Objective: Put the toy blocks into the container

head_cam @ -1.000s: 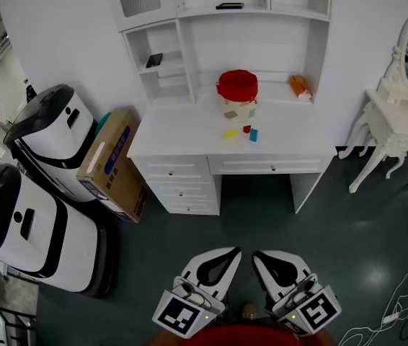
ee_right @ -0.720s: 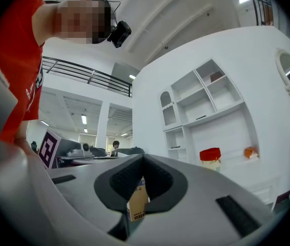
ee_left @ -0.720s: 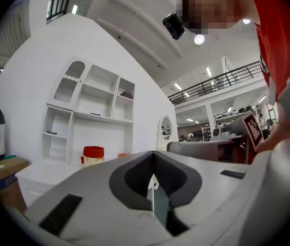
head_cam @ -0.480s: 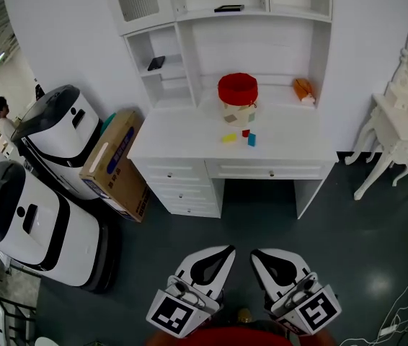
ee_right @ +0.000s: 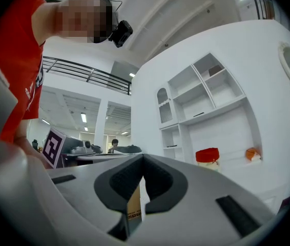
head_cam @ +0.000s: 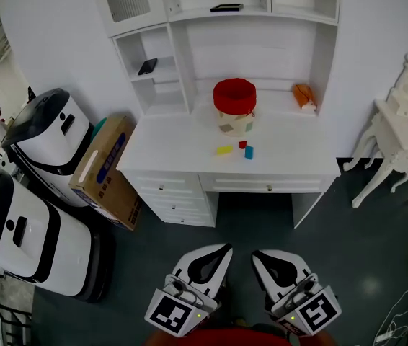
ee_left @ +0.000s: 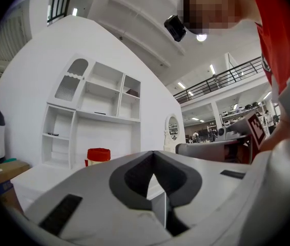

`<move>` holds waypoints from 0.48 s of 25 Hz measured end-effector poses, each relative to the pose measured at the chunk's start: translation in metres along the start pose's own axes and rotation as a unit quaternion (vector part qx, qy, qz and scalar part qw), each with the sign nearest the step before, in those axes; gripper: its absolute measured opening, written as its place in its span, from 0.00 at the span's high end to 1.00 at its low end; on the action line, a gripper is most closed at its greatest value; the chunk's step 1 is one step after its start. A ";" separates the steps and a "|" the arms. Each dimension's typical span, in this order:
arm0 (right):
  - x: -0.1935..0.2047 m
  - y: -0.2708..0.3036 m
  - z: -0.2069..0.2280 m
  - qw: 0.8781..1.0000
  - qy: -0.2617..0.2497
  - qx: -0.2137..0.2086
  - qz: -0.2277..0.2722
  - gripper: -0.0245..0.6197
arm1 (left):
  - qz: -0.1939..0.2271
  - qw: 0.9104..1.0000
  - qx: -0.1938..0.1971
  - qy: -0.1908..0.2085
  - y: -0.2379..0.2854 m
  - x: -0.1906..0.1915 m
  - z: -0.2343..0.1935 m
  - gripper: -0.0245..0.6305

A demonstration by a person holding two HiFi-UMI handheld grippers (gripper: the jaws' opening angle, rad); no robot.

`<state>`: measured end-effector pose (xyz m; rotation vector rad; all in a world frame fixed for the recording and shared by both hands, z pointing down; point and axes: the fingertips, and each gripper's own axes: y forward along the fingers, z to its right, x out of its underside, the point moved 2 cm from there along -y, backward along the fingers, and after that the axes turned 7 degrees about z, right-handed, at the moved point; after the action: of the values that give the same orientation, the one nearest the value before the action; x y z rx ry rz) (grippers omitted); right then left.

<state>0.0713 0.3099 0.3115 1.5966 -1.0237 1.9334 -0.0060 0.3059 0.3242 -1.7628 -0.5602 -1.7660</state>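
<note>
Three small toy blocks lie on the white desk (head_cam: 290,157): a yellow block (head_cam: 223,150), a red block (head_cam: 242,145) and a blue block (head_cam: 249,152). Behind them stands the container (head_cam: 234,107), a cloth bin with a red rim, also seen far off as the container (ee_left: 98,156) and the container (ee_right: 208,158). My left gripper (head_cam: 215,254) and right gripper (head_cam: 262,259) are low in the head view, side by side over the dark floor, well short of the desk. Both are shut with nothing between the jaws.
A cardboard box (head_cam: 103,171) leans left of the desk, with two white machines (head_cam: 38,193) beyond it. A white dressing table (head_cam: 398,150) stands at the right. An orange item (head_cam: 304,95) lies on the desk's back right. Shelves rise above the desk.
The desk and its blocks have shifted slightly lower and grown in the head view as I move toward them. Both grippers stay shut, side by side.
</note>
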 end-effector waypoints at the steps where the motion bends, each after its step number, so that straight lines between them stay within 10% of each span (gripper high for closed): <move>1: 0.003 0.008 0.008 1.000 -0.002 0.003 -0.002 0.95 | 0.000 1.000 0.002 0.000 0.008 0.003 -0.009 0.94; 12: 0.039 0.125 0.101 0.999 -0.007 0.038 -0.028 0.95 | -0.023 0.999 0.031 -0.007 0.094 0.029 -0.133 0.94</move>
<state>0.0361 0.1491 0.3221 1.6647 -0.9107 1.9481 -0.0431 0.1451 0.3380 -1.7329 -0.6594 -1.7493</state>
